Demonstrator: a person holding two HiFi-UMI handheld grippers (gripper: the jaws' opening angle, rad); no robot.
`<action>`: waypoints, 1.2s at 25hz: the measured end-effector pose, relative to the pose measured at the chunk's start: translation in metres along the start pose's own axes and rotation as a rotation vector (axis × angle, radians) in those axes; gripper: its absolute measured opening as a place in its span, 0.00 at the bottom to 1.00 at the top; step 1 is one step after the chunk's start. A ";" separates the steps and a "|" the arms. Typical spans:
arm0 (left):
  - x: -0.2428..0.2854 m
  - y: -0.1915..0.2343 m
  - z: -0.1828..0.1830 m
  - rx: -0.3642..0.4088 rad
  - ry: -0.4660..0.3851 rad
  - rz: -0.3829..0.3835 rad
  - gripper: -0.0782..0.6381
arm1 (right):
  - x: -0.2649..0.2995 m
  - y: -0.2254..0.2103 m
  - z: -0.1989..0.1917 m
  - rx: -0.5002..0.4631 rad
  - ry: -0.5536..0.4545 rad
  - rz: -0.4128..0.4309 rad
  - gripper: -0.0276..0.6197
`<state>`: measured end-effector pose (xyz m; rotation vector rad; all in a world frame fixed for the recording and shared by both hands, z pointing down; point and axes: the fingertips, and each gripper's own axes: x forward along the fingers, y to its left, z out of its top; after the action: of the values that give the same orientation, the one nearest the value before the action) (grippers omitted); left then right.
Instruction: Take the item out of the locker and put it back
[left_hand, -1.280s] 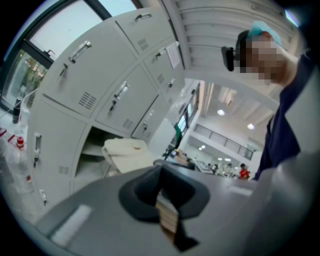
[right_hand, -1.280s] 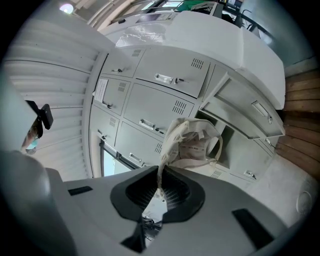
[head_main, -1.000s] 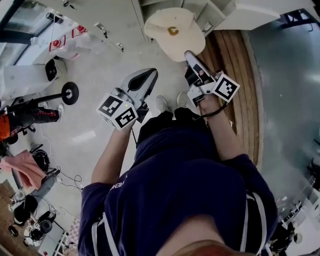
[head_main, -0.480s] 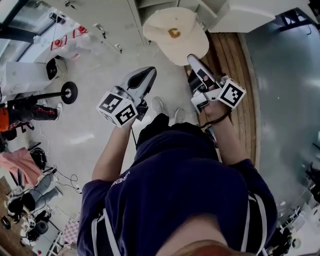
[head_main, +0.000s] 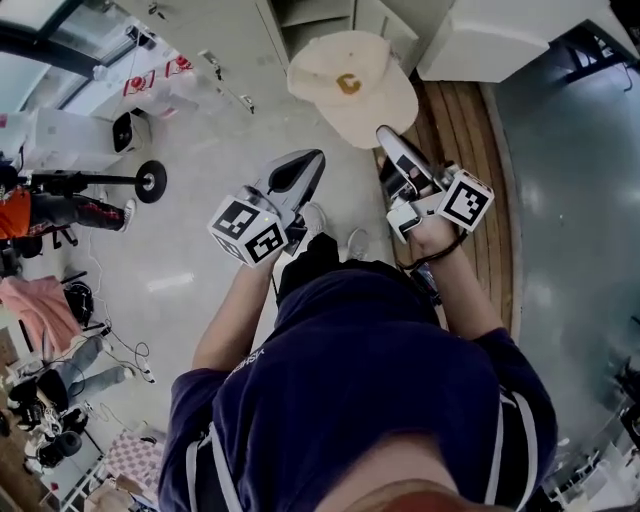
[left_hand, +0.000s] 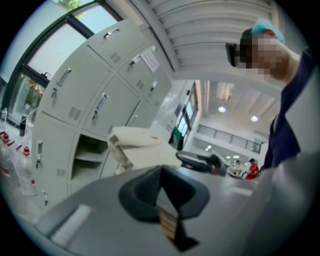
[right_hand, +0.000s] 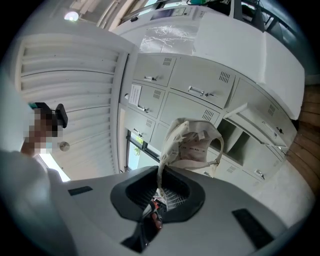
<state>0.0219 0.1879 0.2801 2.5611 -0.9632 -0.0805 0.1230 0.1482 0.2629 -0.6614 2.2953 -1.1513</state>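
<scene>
Between the jaws of my right claw (right_hand: 159, 192) (head_main: 386, 136), one edge of the beige fabric baseball cap (right_hand: 192, 142) (head_main: 350, 85) is clamped. The cap extends ahead of the claw, short of the open grey metal locker (right_hand: 241, 142). My left claw (left_hand: 162, 189) (head_main: 308, 162), alongside, is closed and empty.

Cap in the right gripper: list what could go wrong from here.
1. The right gripper pinches only a thin edge of the cap. Most of the cap hangs free beyond the jaws, so it may slip out and fall to the floor.
2. The floppy cap might snag on the open locker door or the edge of the open compartment going in.
3. The left gripper is shut, empty and off to the side, so nothing backs up the grip.
</scene>
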 end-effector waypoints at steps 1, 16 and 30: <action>-0.001 -0.011 -0.003 0.006 0.002 0.001 0.11 | -0.009 0.004 -0.001 0.003 0.002 0.003 0.08; -0.004 -0.031 -0.007 0.027 0.015 0.016 0.11 | -0.030 0.014 -0.004 0.029 0.019 0.029 0.08; -0.006 -0.018 -0.005 0.018 0.049 0.010 0.11 | -0.029 0.006 -0.009 0.072 -0.014 -0.021 0.08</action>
<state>0.0296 0.2060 0.2773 2.5620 -0.9628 -0.0057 0.1385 0.1745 0.2684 -0.6654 2.2291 -1.2294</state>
